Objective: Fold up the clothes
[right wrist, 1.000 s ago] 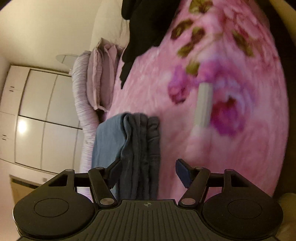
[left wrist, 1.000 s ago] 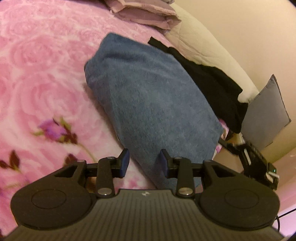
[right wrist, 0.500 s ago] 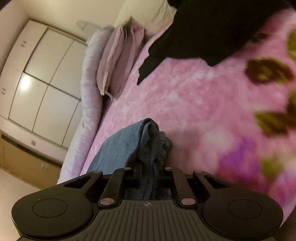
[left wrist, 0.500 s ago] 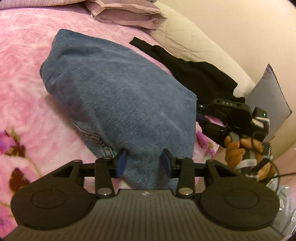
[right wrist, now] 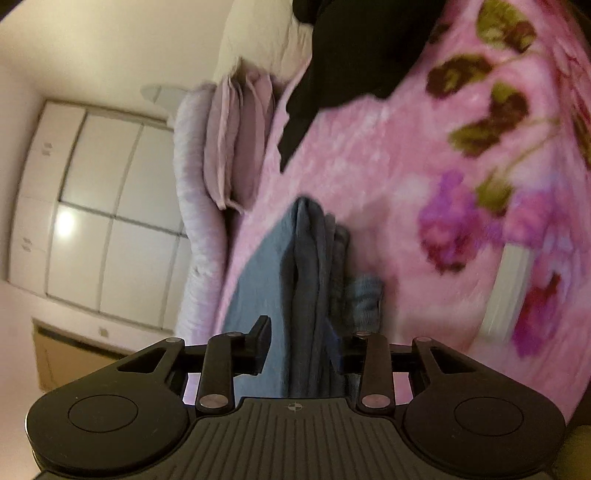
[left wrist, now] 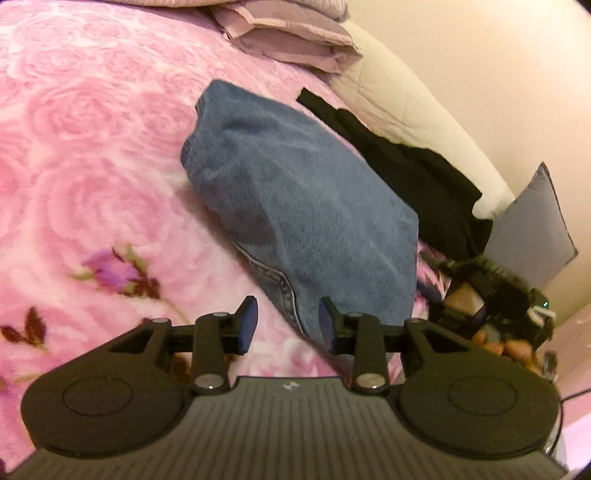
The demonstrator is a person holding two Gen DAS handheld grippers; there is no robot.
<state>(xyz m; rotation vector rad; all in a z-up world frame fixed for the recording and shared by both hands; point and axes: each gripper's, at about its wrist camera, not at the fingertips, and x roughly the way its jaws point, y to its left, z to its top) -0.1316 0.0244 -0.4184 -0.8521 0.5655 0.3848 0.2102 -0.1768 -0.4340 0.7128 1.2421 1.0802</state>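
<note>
A pink rose-patterned blanket [left wrist: 92, 166] is seen spread over the bed. Folded lilac bedding [left wrist: 288, 33] is stacked at the far end, with a cream pillow [left wrist: 413, 107] to its right and a grey cushion [left wrist: 532, 229] further right. A black garment [left wrist: 406, 162] is draped from the pillow down onto the blanket, just right of the jeans [left wrist: 303, 214]. White wardrobe doors [right wrist: 92, 206] are visible in the right wrist view.

The folded jeans are laid on the blanket near the middle of the bed. In the left wrist view their long axis runs from the near right to the far left, with a stitched seam showing at the near edge.

The left gripper [left wrist: 288, 323] is held over the near end of the jeans, its jaws released and nothing between them. The right gripper [right wrist: 301, 343] is set at the stacked edge of the jeans [right wrist: 310, 280]; its jaws are spread to either side of the layers, and a clamp on the cloth is not seen. The right gripper [left wrist: 491, 291] also appears at the jeans' right end.
</note>
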